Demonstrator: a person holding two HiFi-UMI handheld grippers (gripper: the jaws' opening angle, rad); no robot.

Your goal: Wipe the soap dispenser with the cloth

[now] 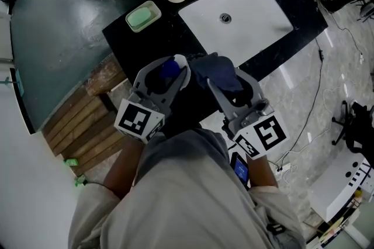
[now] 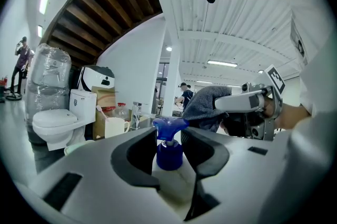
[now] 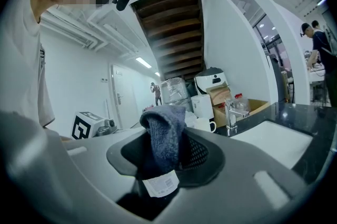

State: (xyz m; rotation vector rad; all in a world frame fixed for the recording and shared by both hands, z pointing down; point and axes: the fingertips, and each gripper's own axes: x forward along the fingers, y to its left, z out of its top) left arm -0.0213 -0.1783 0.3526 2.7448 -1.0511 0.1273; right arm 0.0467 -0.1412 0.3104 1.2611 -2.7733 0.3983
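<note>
- My left gripper (image 1: 170, 65) has its jaws wide, clamped on the blue-topped soap dispenser (image 2: 169, 153)
- Right gripper (image 1: 232, 85) jaws pinch the dark cloth (image 3: 164, 136), just beside the dispenser

No legible text in any view.
- Cloth (image 3: 164, 136): the white tag (image 3: 160, 184) at its lower end has printed lines, too small to read.
- Left marker cube (image 1: 139, 120) and right marker cube (image 1: 263, 134): black-and-white square codes only, not letters or digits.
- Small lit blue screen (image 1: 241, 169) at the person's waist: possibly showing text, too blurred to read.
- Toilet tank (image 2: 84, 107): small dark mark on its front, illegible at this size.
</note>
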